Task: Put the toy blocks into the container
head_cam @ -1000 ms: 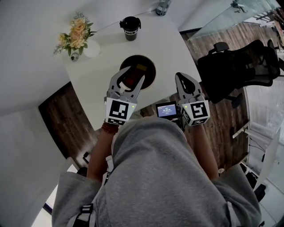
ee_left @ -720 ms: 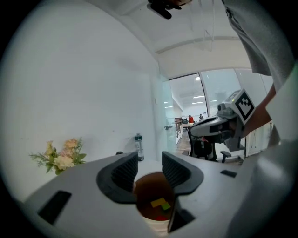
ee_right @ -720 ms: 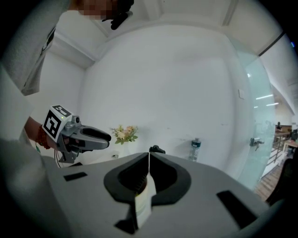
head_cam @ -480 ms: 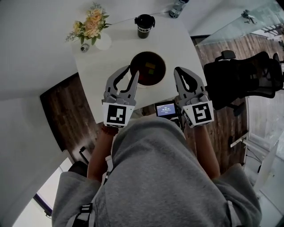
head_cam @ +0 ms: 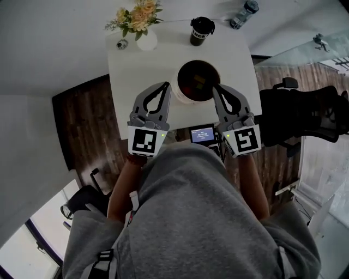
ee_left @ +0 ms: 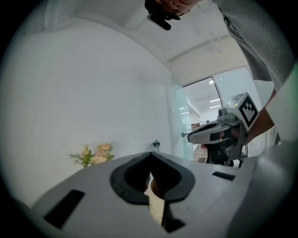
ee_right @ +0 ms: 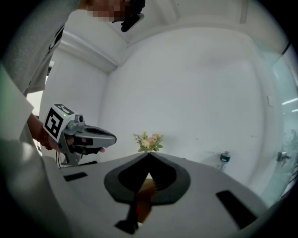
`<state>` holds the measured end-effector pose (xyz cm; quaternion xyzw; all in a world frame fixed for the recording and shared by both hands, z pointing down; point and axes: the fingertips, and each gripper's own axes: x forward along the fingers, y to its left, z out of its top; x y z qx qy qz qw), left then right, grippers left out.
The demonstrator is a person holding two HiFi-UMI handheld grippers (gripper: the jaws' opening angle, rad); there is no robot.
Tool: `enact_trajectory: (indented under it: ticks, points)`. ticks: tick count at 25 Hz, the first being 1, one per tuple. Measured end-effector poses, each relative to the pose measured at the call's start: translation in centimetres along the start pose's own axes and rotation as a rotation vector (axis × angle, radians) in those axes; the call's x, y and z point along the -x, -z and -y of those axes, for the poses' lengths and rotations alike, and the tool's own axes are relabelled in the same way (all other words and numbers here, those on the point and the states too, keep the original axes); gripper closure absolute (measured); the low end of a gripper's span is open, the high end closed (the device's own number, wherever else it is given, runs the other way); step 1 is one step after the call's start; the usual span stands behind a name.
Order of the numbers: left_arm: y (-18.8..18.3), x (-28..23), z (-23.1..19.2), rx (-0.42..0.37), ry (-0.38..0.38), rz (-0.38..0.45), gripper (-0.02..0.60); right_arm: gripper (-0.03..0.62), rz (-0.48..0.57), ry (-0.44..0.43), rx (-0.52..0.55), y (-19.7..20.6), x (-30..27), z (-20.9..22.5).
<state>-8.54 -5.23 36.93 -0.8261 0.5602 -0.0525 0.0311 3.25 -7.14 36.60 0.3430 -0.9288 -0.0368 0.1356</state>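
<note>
A round container (head_cam: 181, 93), white outside and dark inside, stands on the white table (head_cam: 136, 82). Small toy blocks (head_cam: 198, 79) lie inside it, one yellowish and one reddish. My left gripper (head_cam: 165, 86) is shut and empty, its tips just left of the container's rim. The right gripper (head_cam: 216, 88) is shut too, with nothing held, at the rim's right side. In the left gripper view the jaws (ee_left: 150, 156) meet, and a sliver of the container (ee_left: 156, 189) shows through the gap below. The right gripper view shows closed jaws (ee_right: 148, 156) too.
At the table's far edge stand a vase of flowers (head_cam: 138, 20), a black cup (head_cam: 201, 30) and a water bottle (head_cam: 243, 13). A black office chair (head_cam: 311, 114) is on the right. A small screen device (head_cam: 203, 134) sits between my hands.
The left gripper was open over the container; its jaws have closed and it has drawn back to the container's left. The table now lies farther up in the head view.
</note>
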Motion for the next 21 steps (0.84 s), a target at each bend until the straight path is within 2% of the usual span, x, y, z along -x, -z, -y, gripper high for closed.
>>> enact_trajectory:
  ticks: [7,21]
  points:
    - [1.8,2.2,-1.4,0.028,-0.06,-0.063,0.575,0.591,-0.021,-0.062,-0.004,0.9,-1.4,-1.8]
    - [3.0,4.7,-3.6,0.065,-0.127,-0.09,0.575,0.591,-0.102,-0.104,0.023,2.1,-3.2,-3.6]
